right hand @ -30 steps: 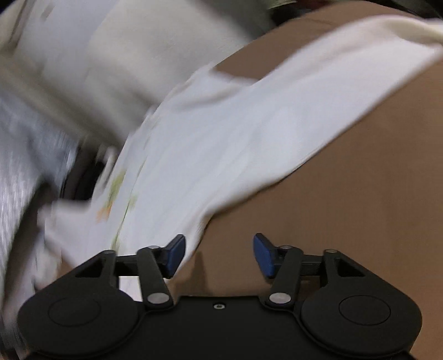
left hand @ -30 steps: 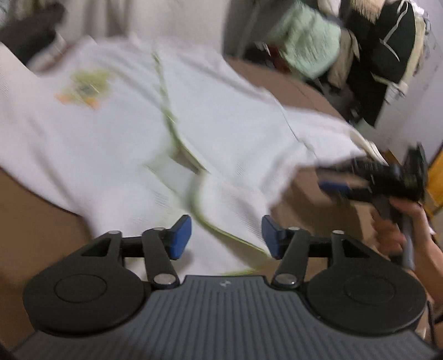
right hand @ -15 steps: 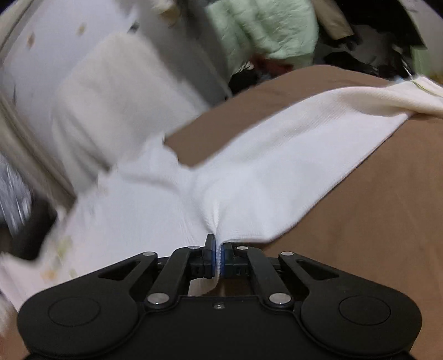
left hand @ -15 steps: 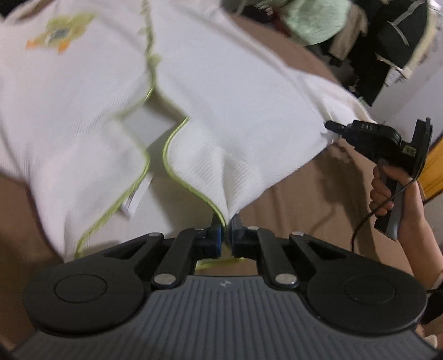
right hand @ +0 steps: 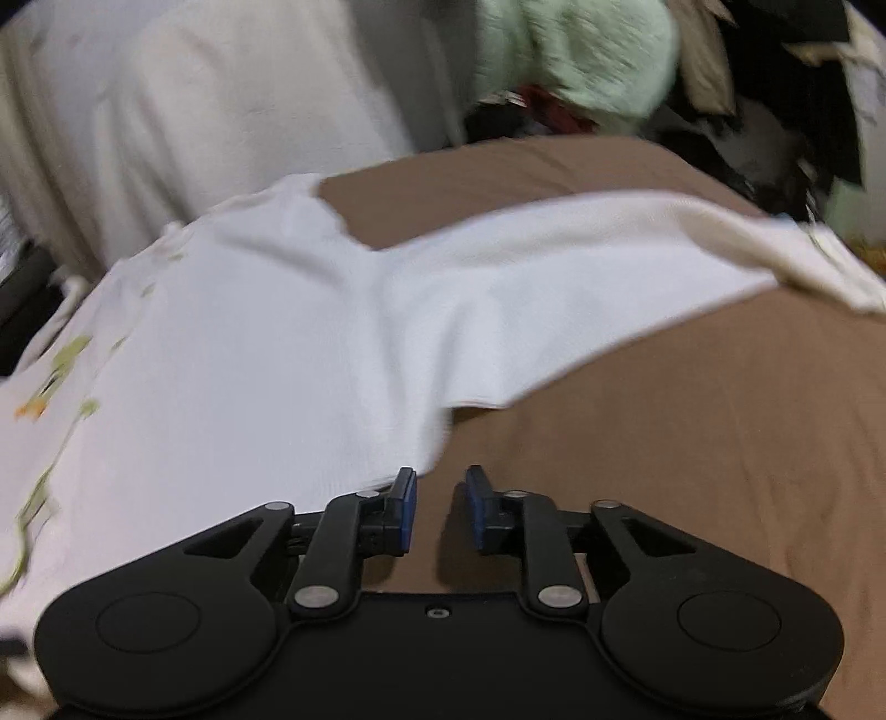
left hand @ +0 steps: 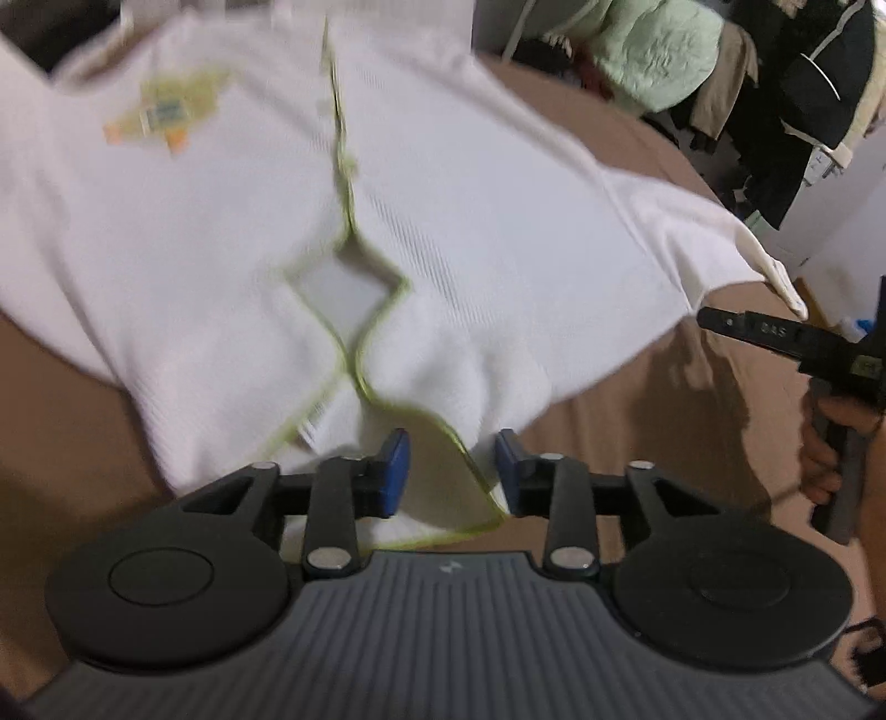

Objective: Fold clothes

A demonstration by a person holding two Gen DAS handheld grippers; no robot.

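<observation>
Both tongs, clamped on the white garment [left hand: 498,232] half a second ago, are opening: left tongs [left hand: 451,471] straddle its green-trimmed hem untouched, right tongs [right hand: 440,509] empty above the brown bed [right hand: 692,443].

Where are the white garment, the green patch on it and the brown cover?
white garment [left hand: 498,221]: left wrist view, on the flat front panel.
green patch [left hand: 166,108]: left wrist view, on the middle of the chest emblem.
brown cover [right hand: 692,443]: right wrist view, on bare cloth right of the garment.

White garment [left hand: 498,232] motion-blurred, chest print [left hand: 166,111] unreadable, right tool [left hand: 714,321] cut by frame edge, clothes pile [right hand: 581,50] smeared
</observation>
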